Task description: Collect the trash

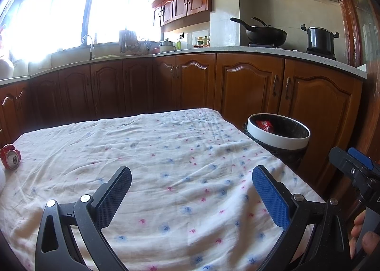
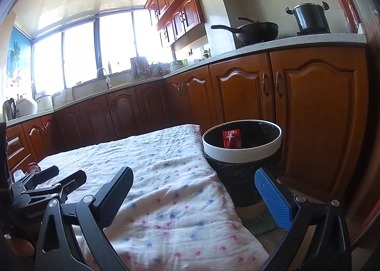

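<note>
A crushed red can point(image 1: 10, 156) lies at the far left of the cloth-covered table point(image 1: 154, 152); it shows small in the right wrist view point(image 2: 33, 168). A white-rimmed bin point(image 1: 280, 139) with a black liner stands off the table's right edge and holds a red wrapper point(image 1: 265, 125); in the right wrist view the bin point(image 2: 242, 149) and wrapper point(image 2: 231, 138) are closer. My left gripper point(image 1: 192, 192) is open and empty above the table. My right gripper point(image 2: 193, 190) is open and empty over the table's right edge, in front of the bin.
Wooden kitchen cabinets point(image 1: 249, 85) and a counter run behind the table and bin. A wok point(image 1: 264, 33) and a pot point(image 1: 319, 38) sit on the stove. A small white object point(image 2: 18, 174) lies near the can.
</note>
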Action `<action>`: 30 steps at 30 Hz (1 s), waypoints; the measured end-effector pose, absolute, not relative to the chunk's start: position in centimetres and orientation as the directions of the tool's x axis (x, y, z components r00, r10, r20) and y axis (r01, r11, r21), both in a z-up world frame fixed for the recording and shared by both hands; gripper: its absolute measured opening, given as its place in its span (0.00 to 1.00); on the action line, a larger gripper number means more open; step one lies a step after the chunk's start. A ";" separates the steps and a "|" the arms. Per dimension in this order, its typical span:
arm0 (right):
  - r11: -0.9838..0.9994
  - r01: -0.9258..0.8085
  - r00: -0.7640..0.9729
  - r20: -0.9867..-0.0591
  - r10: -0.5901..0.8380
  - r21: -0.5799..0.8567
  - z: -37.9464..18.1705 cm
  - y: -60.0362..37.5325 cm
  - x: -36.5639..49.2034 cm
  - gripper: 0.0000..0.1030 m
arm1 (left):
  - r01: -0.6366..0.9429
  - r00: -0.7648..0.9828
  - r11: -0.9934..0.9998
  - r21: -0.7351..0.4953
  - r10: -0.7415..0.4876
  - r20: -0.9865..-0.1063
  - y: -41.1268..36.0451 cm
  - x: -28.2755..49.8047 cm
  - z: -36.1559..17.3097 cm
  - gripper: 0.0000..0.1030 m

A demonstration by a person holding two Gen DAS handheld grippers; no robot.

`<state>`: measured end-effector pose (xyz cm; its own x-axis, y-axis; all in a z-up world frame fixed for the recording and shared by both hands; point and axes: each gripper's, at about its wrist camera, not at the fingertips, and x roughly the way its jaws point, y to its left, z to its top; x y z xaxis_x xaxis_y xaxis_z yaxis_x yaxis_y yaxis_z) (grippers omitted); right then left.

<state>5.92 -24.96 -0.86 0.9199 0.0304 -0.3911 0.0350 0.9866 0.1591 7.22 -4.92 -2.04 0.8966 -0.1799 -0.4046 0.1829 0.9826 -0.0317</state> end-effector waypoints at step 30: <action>0.985 0.028 0.912 -0.407 0.044 0.168 -1.0 -24.7 6.4 1.00 | 0.198 0.885 0.979 -0.047 -0.199 -0.422 -3.9 8.0 -2.3 0.99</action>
